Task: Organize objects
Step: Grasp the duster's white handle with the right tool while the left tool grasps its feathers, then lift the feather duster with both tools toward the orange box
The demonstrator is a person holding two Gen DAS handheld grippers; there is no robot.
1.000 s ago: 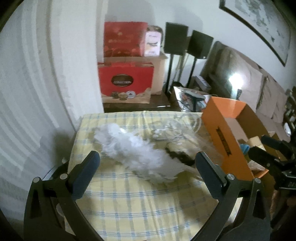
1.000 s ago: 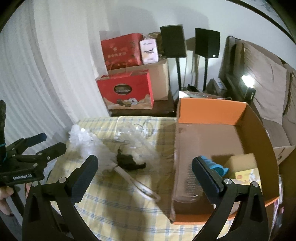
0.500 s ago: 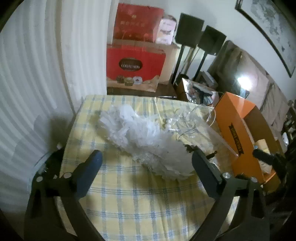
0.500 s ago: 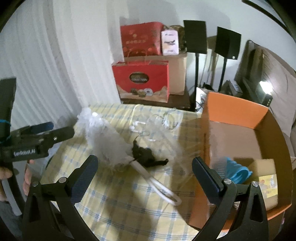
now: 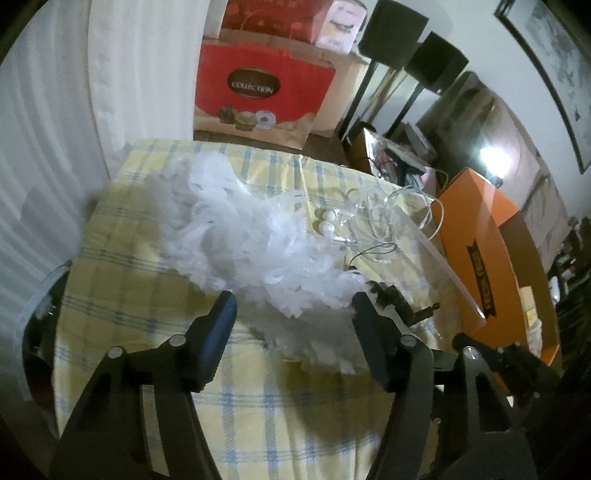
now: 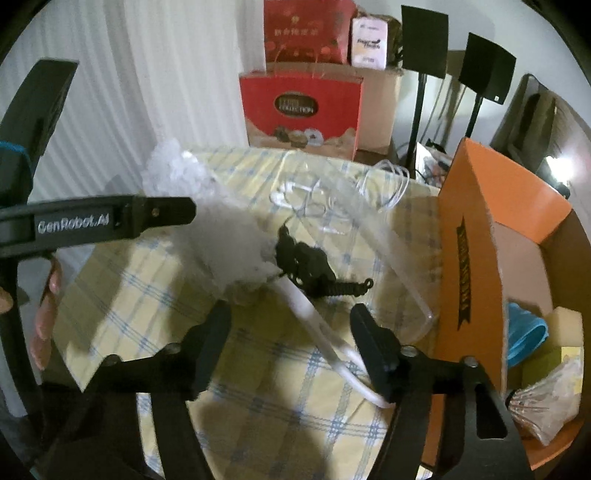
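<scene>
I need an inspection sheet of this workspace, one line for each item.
Surface: table under yellow checked cloth.
Job's things: white fluffy duster, its white handle; black tassel; orange box at the table's edge.
Clutter: clear plastic sheet.
Tools: left tool closing around duster fluff; right tool closing astride the handle.
Cables: white earphones.
Surroundings: red gift box, speakers.

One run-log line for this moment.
left gripper: closing, astride white fluffy duster | right gripper: closing, astride duster's white plastic handle | neither grips | orange cardboard box: open
</scene>
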